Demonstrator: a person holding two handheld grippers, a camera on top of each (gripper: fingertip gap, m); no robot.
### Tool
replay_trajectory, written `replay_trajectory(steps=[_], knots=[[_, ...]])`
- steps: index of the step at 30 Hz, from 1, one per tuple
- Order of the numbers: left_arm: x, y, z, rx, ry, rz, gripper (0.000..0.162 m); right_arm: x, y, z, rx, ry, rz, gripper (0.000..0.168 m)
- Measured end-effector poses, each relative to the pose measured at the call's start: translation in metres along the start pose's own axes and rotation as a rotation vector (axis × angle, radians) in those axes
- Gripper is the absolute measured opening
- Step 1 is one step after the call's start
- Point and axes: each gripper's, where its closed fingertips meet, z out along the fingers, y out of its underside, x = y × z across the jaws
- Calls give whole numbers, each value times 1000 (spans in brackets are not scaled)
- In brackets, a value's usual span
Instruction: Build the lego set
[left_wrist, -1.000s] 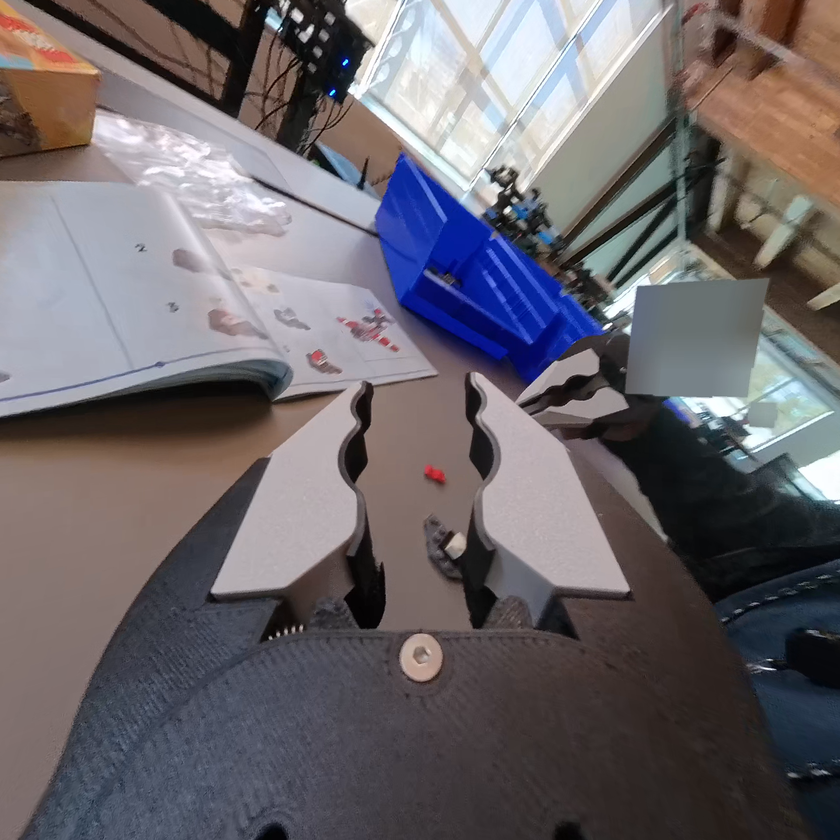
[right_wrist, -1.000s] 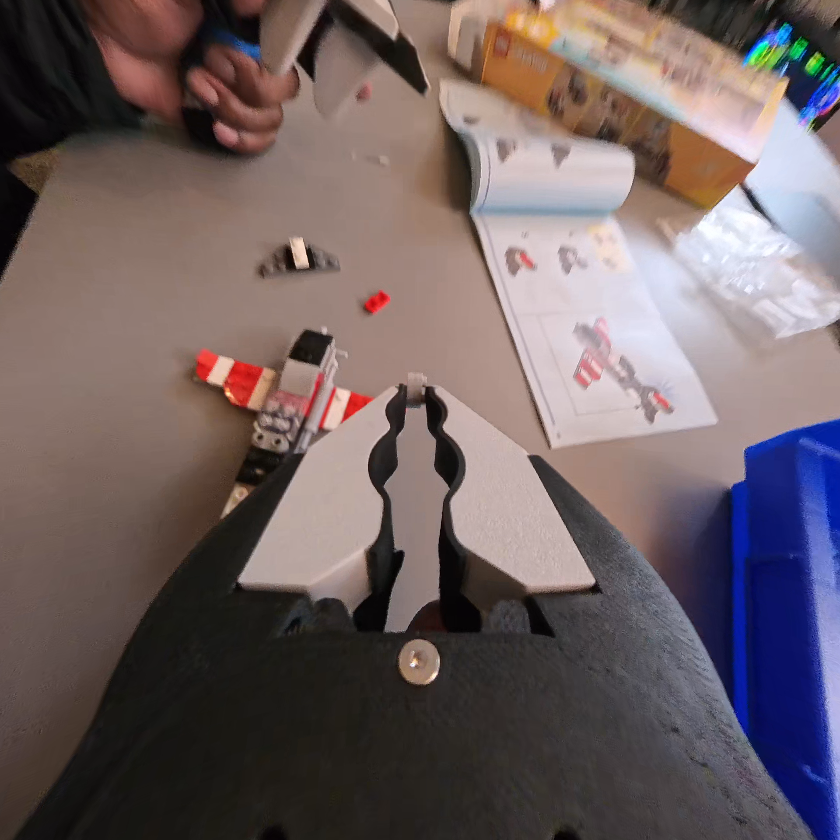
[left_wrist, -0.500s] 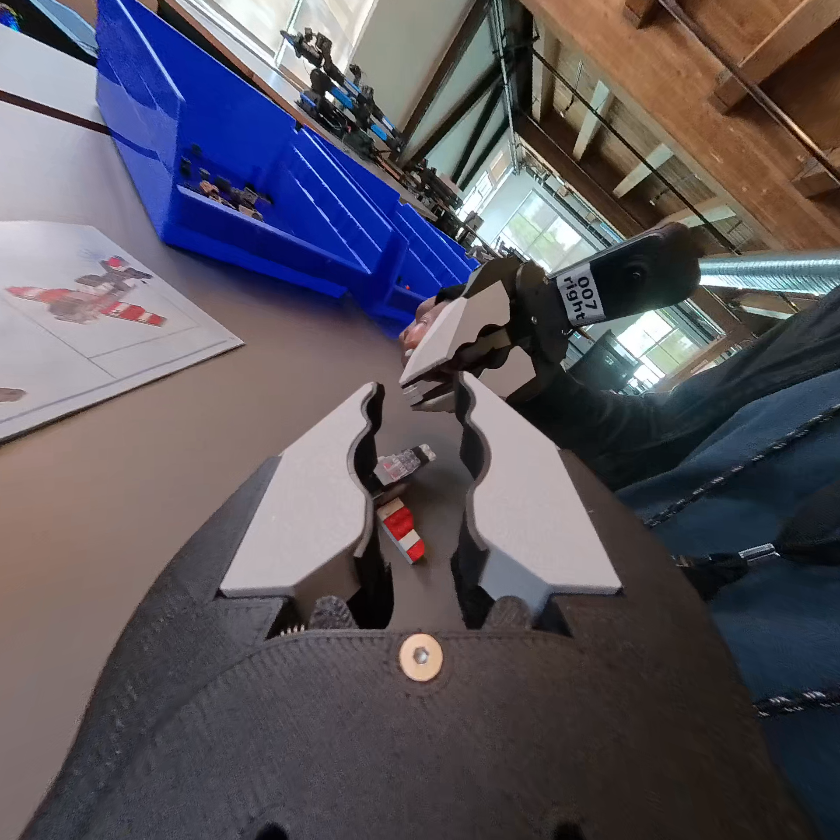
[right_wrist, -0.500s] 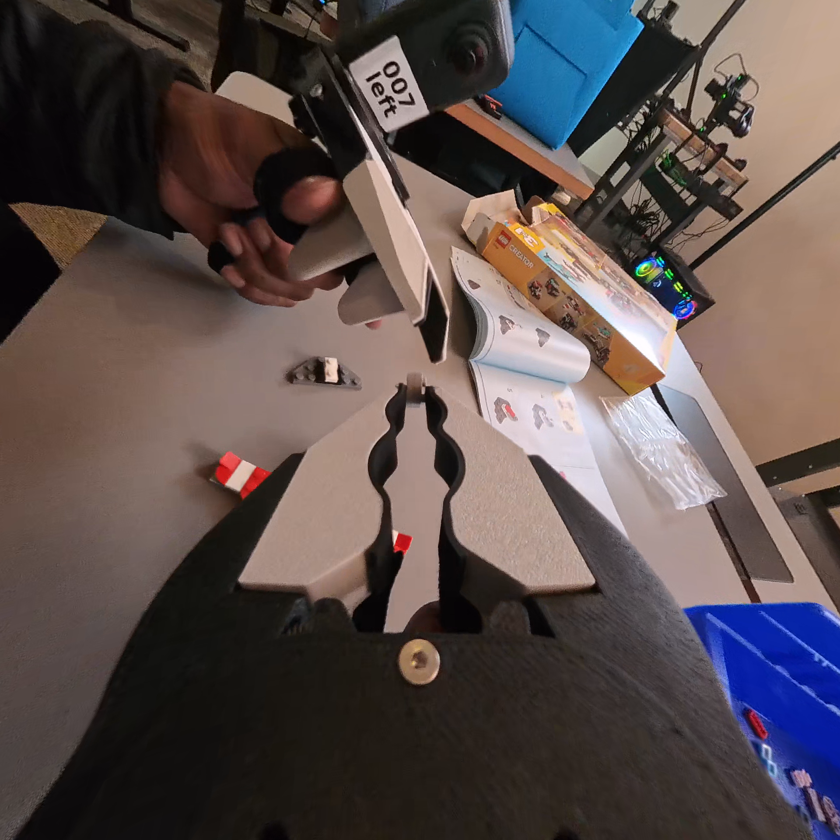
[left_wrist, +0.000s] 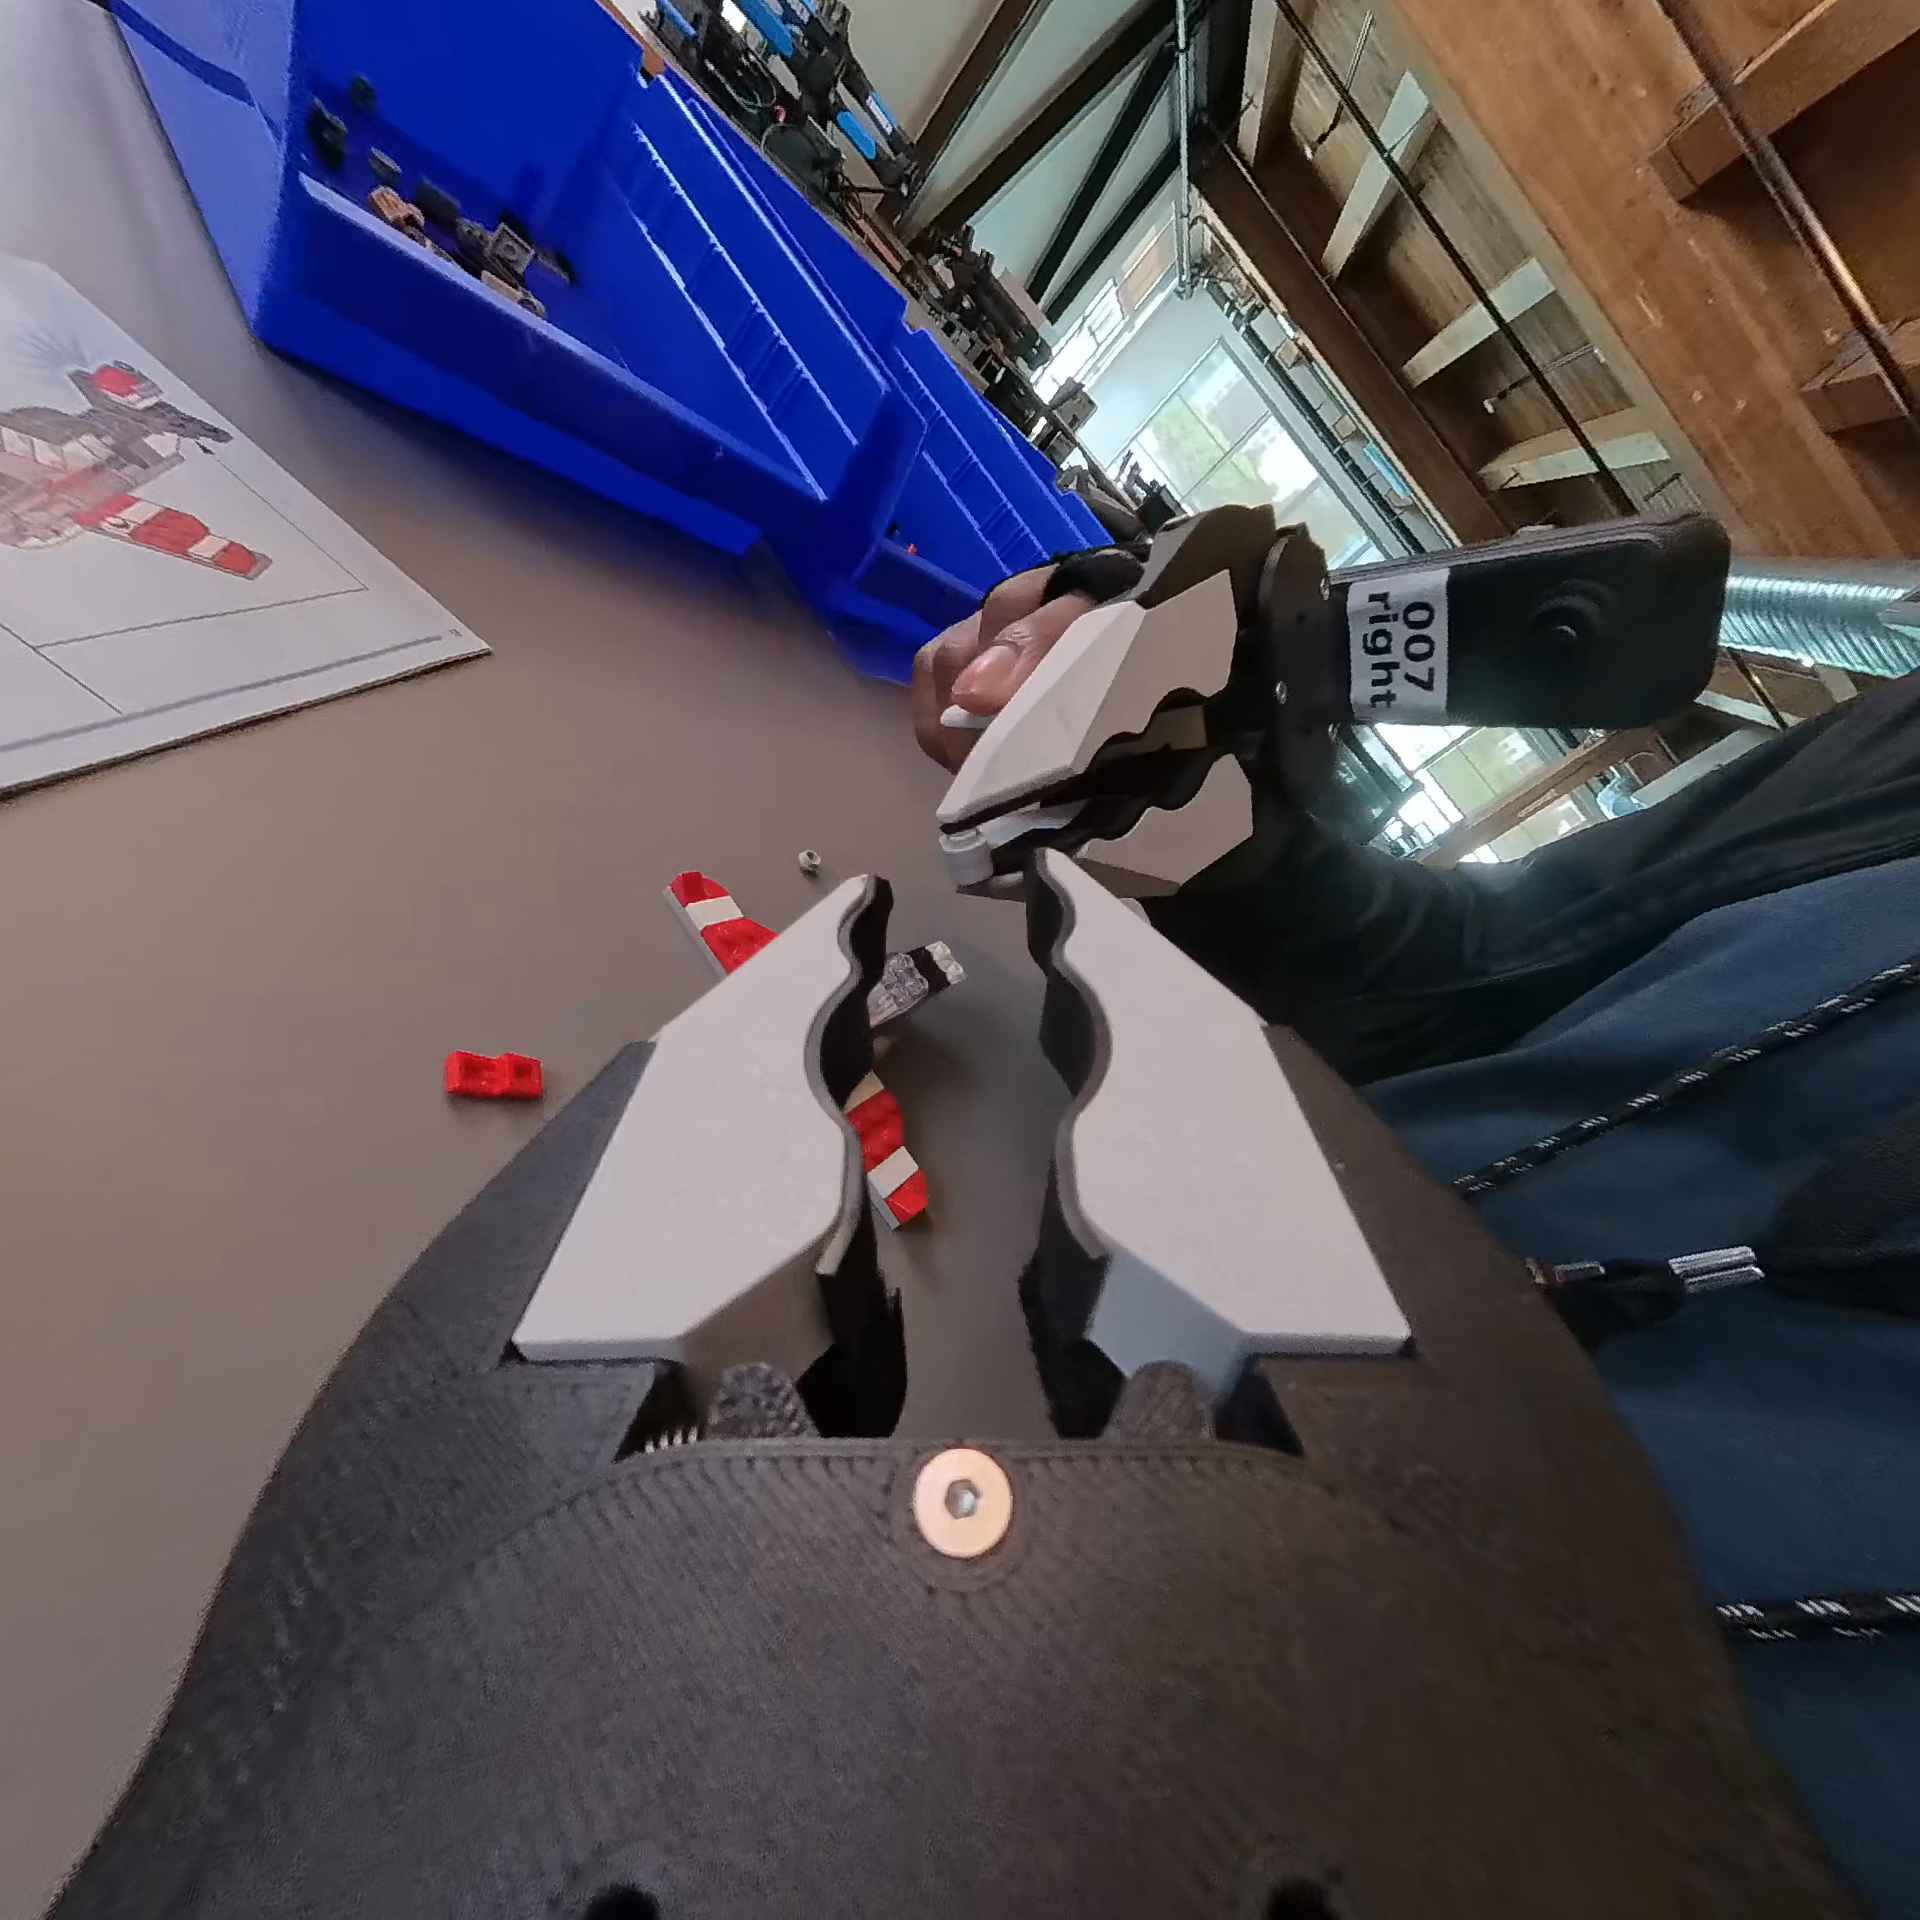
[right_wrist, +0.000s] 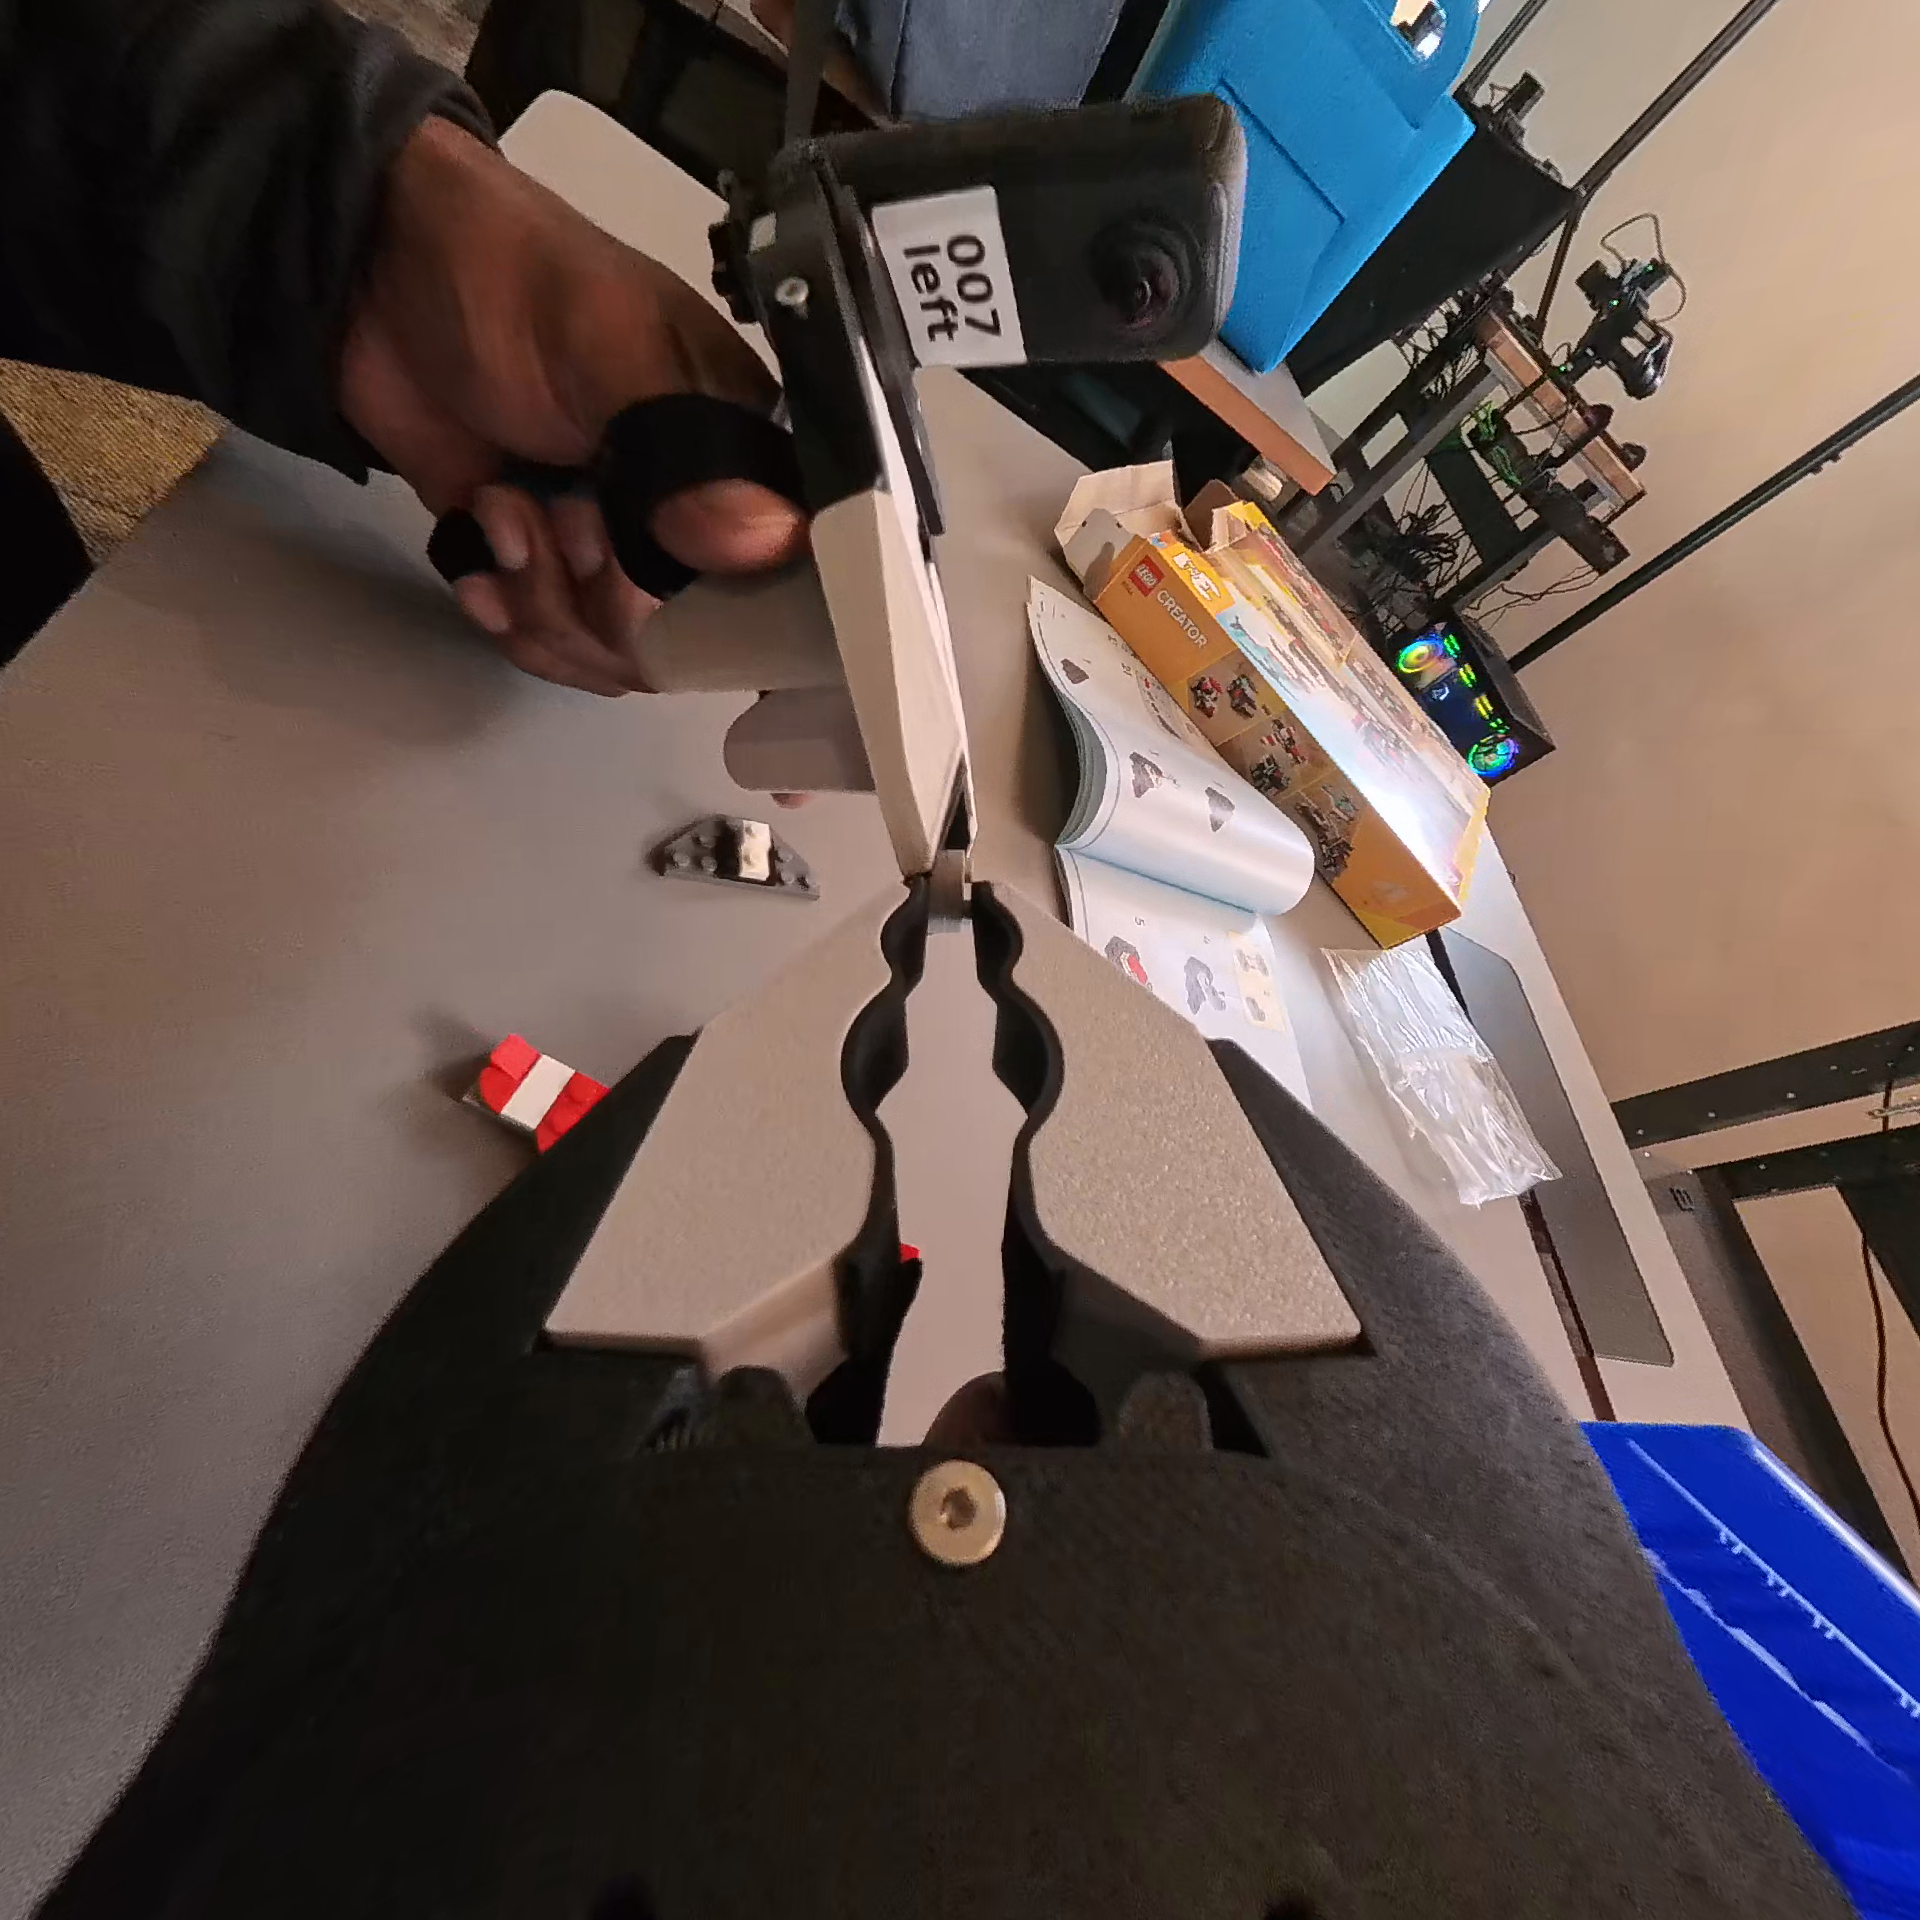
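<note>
My left gripper (left_wrist: 951, 878) is open and hovers low over the red-and-white plane model (left_wrist: 883, 1143), which lies on the brown table (left_wrist: 260, 935) between and under its fingers. My right gripper (right_wrist: 948, 904) is shut on a small grey piece (right_wrist: 948, 891). In the left wrist view the right gripper (left_wrist: 971, 847) holds that grey piece (left_wrist: 961, 844) just beyond my left fingertips, nearly touching them. One of the left gripper's fingers (right_wrist: 904, 717) comes down to meet the piece. One striped wing of the model (right_wrist: 535, 1086) shows at the left.
A loose red plate (left_wrist: 494, 1075) and a tiny grey stud (left_wrist: 809, 860) lie near the model. A dark grey wedge plate with a white piece (right_wrist: 732, 857) lies further off. Open instruction booklet (right_wrist: 1174, 831), yellow box (right_wrist: 1299, 717), plastic bag (right_wrist: 1434, 1070), blue parts bins (left_wrist: 623, 312). Left and right tips are no more than a few centimetres apart.
My left gripper swung away from the booklet to over the plane model, still open. My right gripper, still holding the grey piece, rose from the model, and the two now meet tip to tip.
</note>
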Motion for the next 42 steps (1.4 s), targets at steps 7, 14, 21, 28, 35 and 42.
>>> replay_trajectory(steps=[7,14,21,28,35,42], knots=[[3,2,-1,-7,21,-15,24,-4,-2,-1,4,-10,-41,9],[9,1,-3,2,60,-35,13,-8,-6,-2,17,-24,-65,9],[9,2,-6,2,51,-12,8,-8,-5,-5,13,-18,-43,14],[-6,-2,-23,27,-50,36,8,16,52,-52,-111,54,251,20],[-15,-1,-31,29,-104,53,8,-10,114,-76,-328,0,421,19],[-13,5,-26,-9,-142,137,8,-26,124,-65,-390,-71,440,18]])
